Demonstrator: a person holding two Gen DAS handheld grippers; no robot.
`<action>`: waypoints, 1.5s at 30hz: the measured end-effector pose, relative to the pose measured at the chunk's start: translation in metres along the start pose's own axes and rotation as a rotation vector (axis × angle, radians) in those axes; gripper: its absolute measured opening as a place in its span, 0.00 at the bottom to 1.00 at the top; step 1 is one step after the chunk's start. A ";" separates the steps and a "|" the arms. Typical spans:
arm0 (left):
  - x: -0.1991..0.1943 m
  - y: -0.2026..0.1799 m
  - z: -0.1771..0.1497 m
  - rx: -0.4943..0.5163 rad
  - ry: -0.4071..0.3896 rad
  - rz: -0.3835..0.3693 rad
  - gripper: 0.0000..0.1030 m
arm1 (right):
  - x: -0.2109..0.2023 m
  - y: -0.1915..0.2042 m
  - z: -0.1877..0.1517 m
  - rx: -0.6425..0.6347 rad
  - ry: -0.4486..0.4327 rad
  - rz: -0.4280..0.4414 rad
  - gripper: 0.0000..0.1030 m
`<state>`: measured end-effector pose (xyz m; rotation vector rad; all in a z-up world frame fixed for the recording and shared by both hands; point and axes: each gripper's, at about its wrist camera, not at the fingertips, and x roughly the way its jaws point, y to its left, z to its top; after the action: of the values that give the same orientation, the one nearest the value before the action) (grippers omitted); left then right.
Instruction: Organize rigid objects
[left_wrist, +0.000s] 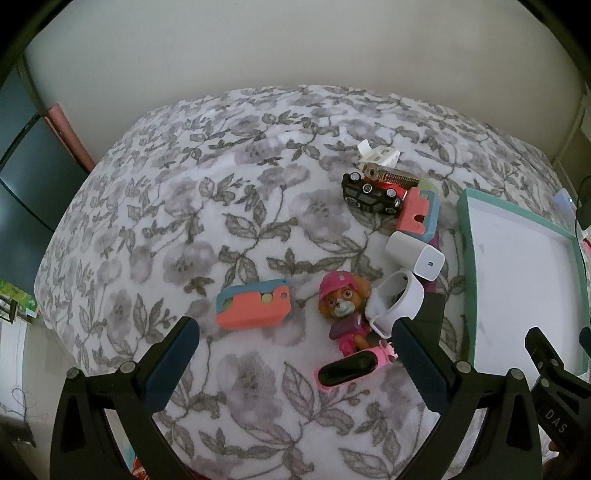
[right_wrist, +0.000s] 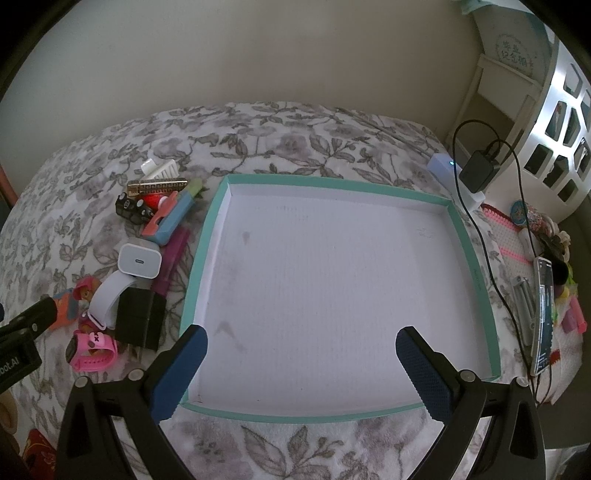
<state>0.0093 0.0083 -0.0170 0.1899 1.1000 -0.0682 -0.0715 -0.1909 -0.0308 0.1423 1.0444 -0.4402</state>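
Observation:
My left gripper hangs open over the floral blanket, nothing between its fingers. Just ahead of it lie a coral and blue case, a puppy figurine with a pink cap and a pink smartwatch. Further right sit a white band, a white charger cube, a coral and blue block and a black toy car. My right gripper is open above the near part of the empty teal-rimmed tray. The same pile shows left of the tray: charger cube, black box, pink smartwatch.
A gold harmonica and a white comb lie at the back of the pile. Right of the tray are a black adapter with cable, a phone and small clutter. A wall stands behind the bed.

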 end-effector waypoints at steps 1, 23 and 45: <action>0.000 0.000 0.000 -0.001 0.002 0.000 1.00 | 0.000 0.000 0.000 -0.001 0.000 0.000 1.00; 0.013 0.063 0.006 -0.196 0.040 0.054 1.00 | -0.011 0.047 0.004 -0.057 -0.036 0.203 1.00; 0.052 0.097 -0.002 -0.345 0.193 -0.011 1.00 | 0.023 0.145 -0.015 -0.167 0.189 0.445 0.95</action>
<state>0.0455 0.1057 -0.0523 -0.1219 1.2859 0.1327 -0.0135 -0.0619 -0.0712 0.2641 1.1907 0.0655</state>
